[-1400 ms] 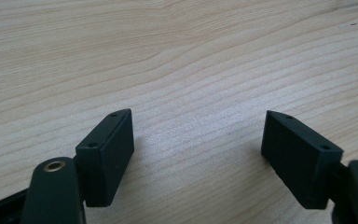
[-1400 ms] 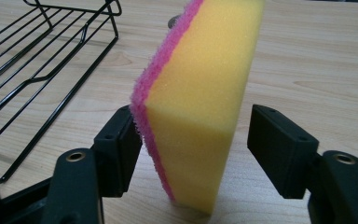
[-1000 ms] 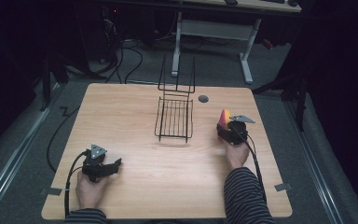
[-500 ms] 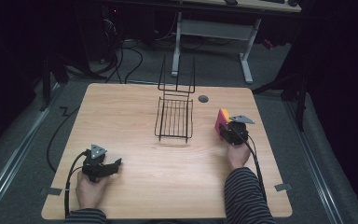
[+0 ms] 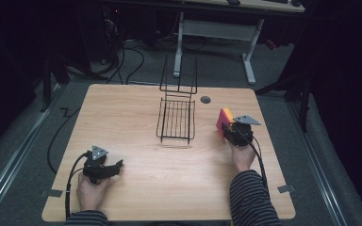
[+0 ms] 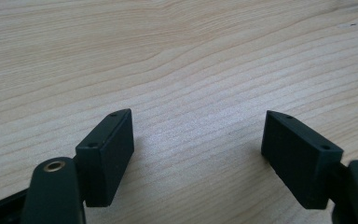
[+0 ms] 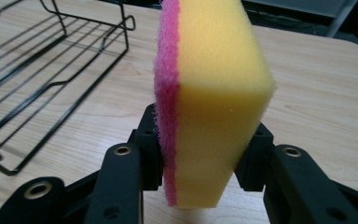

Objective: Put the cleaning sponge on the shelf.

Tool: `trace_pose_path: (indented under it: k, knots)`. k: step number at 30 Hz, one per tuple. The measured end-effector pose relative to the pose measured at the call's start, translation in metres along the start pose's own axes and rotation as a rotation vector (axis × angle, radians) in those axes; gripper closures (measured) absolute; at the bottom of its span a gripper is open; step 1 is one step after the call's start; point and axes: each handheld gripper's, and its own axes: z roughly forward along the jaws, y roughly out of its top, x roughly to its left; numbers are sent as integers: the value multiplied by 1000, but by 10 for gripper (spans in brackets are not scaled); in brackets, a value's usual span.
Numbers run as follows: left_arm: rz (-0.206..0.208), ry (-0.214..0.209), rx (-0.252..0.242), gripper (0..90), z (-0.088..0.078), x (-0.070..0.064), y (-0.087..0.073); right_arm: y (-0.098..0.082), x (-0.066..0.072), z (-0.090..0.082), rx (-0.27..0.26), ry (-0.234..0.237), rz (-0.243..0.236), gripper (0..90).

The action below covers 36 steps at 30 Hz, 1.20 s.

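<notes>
Item: sponge, yellow foam with a pink scouring face, standing on edge between the jaws of the right gripper. The jaws have just been closing and now press on both broad faces, pink side against one pad, yellow against the other (the foam narrows where it is pinched). In the high view the sponge sits at the tip of the right gripper, near the table's right edge.

Item: wire rack, black, on the table toward its far side, well apart from the sponge, to its left.

Item: left gripper, held low over the near left part of the table. Jaws wide apart, nothing between them but bare wood.
</notes>
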Motion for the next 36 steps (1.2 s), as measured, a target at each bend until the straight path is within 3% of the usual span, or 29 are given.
trace_pose_path:
  k: [12, 22, 33, 36]
  knots:
    - [2, 1, 1, 258, 0, 0, 0, 8, 5, -21, -70, 84, -11, 612]
    - [3, 2, 1, 258, 0, 0, 0, 12, 9, -31, -103, 138, -3, 612]
    - [3, 2, 2, 258, 0, 0, 0, 26, 21, -41, -129, 191, -45, 611]
    - [3, 2, 1, 258, 0, 0, 0, 28, 24, -41, -131, 212, -36, 611]
